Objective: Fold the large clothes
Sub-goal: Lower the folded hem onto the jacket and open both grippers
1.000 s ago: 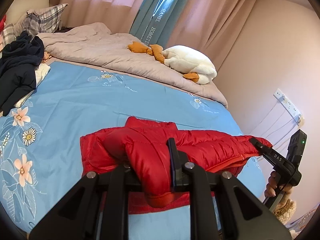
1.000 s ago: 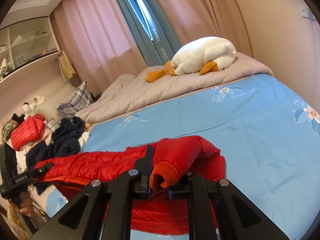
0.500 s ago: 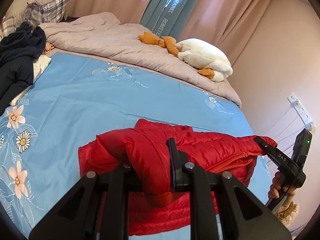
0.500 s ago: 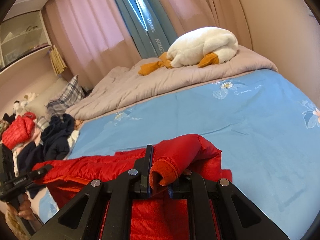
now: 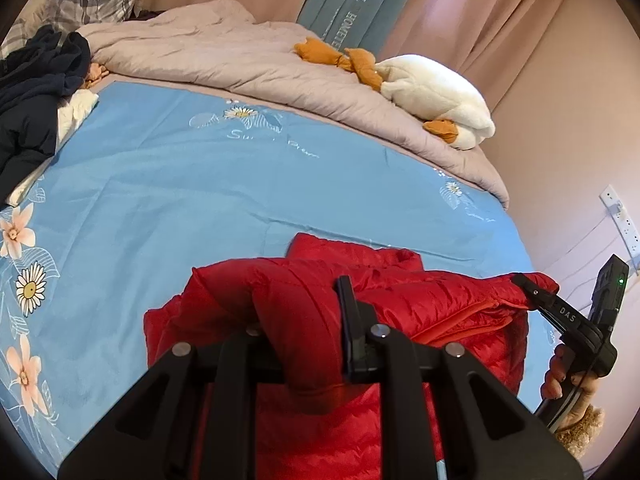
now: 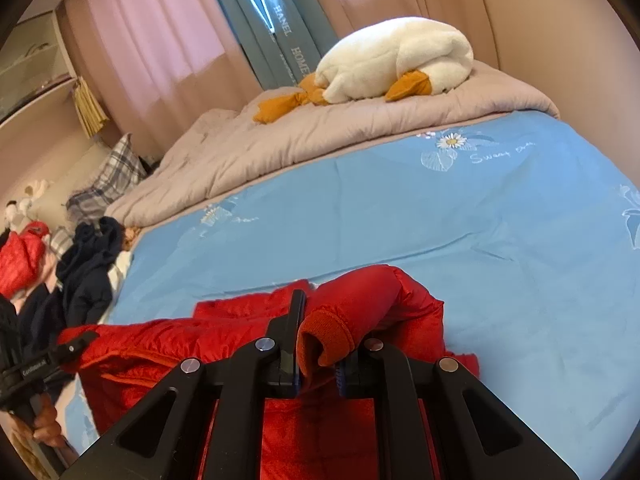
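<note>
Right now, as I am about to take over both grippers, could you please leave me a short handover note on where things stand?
Left gripper: shut on a fold of the red jacket.
Right gripper: shut on the jacket's cuff.
The jacket lies on the blue sheet at the near edge, its upper layer held up between the two grippers.
Done: both ends gripped, one layer doubled over the part below.
Left: lay the held layer flat, let go, finish the fold. A dark pile of clothes waits beside the pillow end.

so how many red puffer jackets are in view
2. One red jacket lies on the blue sheet, pinched by both the left gripper and right gripper. Another red jacket sits bunched by the pillows at far left. More may be hidden.
</note>
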{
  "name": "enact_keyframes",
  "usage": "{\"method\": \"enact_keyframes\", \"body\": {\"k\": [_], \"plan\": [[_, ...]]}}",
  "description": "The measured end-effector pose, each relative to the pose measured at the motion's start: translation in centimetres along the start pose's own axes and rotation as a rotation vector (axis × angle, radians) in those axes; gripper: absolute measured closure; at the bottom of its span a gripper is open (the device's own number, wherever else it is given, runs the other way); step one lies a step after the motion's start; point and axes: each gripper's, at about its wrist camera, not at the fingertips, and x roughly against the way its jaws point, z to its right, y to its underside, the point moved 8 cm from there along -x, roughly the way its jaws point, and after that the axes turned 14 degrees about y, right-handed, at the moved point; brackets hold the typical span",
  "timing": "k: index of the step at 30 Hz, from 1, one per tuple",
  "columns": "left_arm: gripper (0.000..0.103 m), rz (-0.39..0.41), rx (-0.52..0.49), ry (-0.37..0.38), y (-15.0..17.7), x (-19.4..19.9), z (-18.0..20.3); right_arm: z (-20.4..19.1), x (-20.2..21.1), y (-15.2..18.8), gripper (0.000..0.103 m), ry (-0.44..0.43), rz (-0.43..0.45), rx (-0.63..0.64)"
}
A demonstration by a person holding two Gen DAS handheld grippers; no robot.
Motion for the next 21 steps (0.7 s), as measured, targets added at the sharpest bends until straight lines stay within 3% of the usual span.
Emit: {"method": "enact_keyframes", "body": {"k": [21], "plan": [[0.081, -0.059, 0.028, -0.055, -0.2, -4.3, -2.4, 1.1, -4.2, 0.7, 0.091, 0.042, -0.074, -0.028]]}}
